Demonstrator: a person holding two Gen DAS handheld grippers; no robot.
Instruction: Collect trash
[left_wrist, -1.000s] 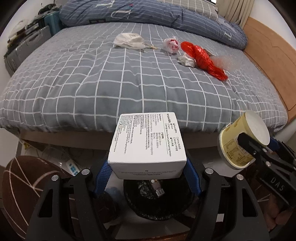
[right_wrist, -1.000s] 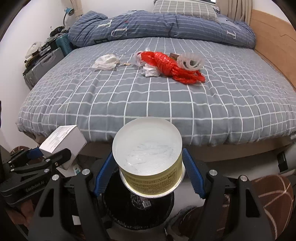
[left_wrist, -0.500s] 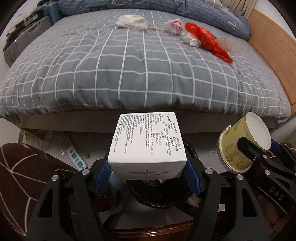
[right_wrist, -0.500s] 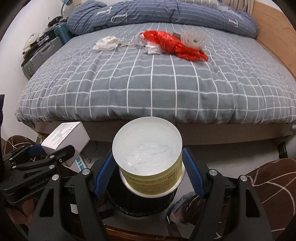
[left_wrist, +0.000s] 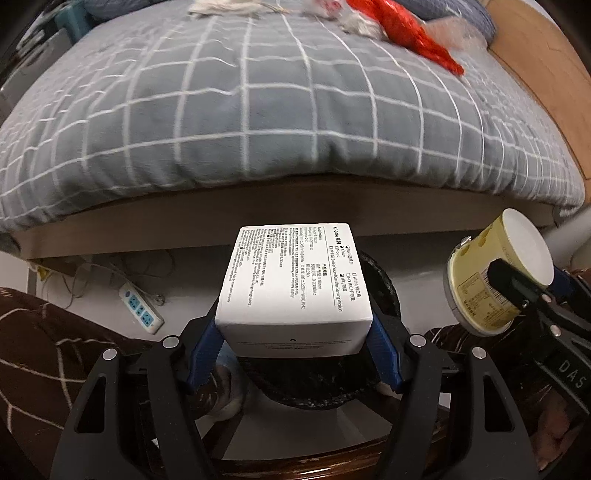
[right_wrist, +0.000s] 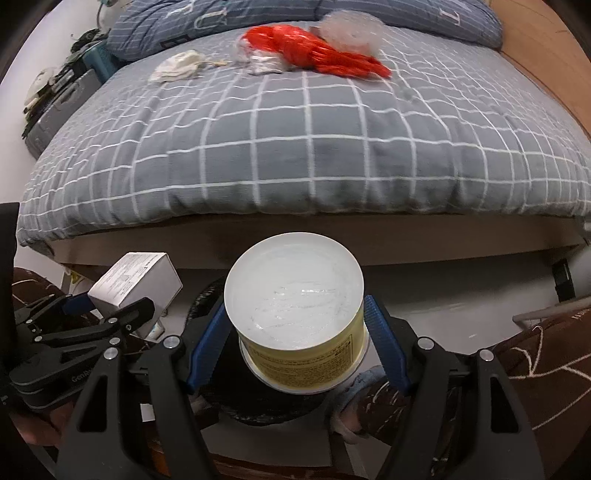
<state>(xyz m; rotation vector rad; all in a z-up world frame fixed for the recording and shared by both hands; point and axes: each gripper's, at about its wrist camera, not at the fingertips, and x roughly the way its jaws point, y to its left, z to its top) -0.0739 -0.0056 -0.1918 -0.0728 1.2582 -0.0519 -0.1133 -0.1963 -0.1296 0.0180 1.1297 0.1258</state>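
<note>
My left gripper is shut on a white printed box, held over a black trash bin on the floor by the bed. My right gripper is shut on a yellow tub with a white base, also above the bin. The tub shows at the right of the left wrist view, the box at the left of the right wrist view. On the bed lie a red plastic bag, a white crumpled cloth and small wrappers.
A grey checked bed fills the upper half, with a wooden headboard at right. A white power strip and cables lie on the floor at left. Brown patterned cushions flank the bin. Suitcases stand at far left.
Both grippers have dropped lower and tilted down beside the bed edge, so the bed top has risen in view. The box and tub stay gripped.
</note>
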